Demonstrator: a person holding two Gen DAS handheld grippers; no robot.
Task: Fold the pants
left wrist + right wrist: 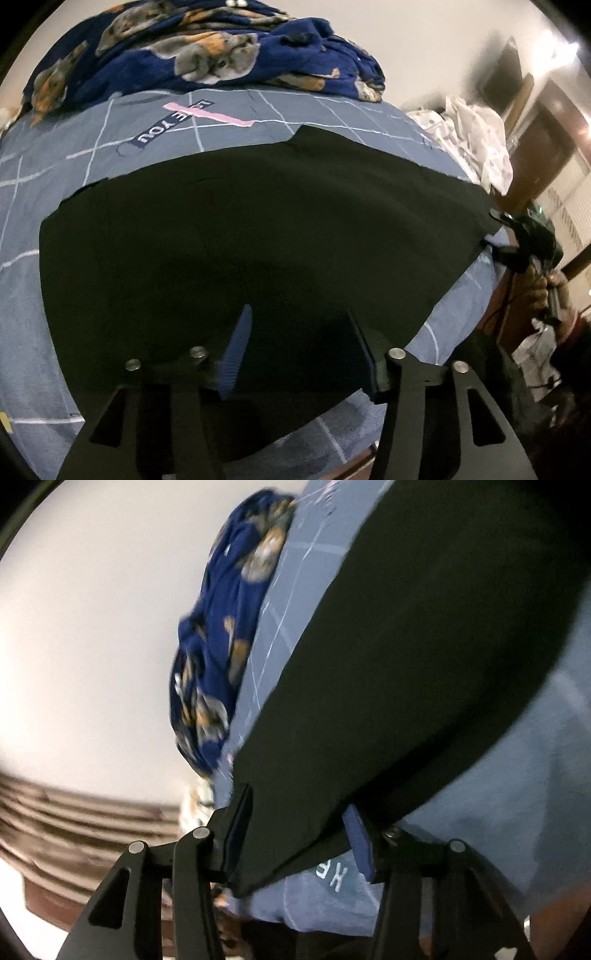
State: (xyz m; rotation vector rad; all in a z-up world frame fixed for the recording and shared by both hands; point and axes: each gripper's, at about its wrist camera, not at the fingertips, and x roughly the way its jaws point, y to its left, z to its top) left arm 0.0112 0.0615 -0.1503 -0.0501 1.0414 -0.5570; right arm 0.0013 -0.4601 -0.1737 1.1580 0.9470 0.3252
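Observation:
Black pants [258, 229] lie spread flat on a grey-blue checked bedsheet [44, 177]. My left gripper [299, 325] is open just above the near edge of the pants, with fabric under and between its blue pads. My right gripper [299, 805] is open around the end of the pants [406, 646], with fabric between its pads [356, 830]. In the left wrist view the right gripper [517, 240] shows at the far right corner of the pants, held by a hand.
A dark blue animal-print blanket [207, 51] is piled along the far side of the bed by a white wall. White crumpled cloth [476, 144] lies at the right bed end. Wooden furniture [535, 140] and the bed's near edge stand to the right.

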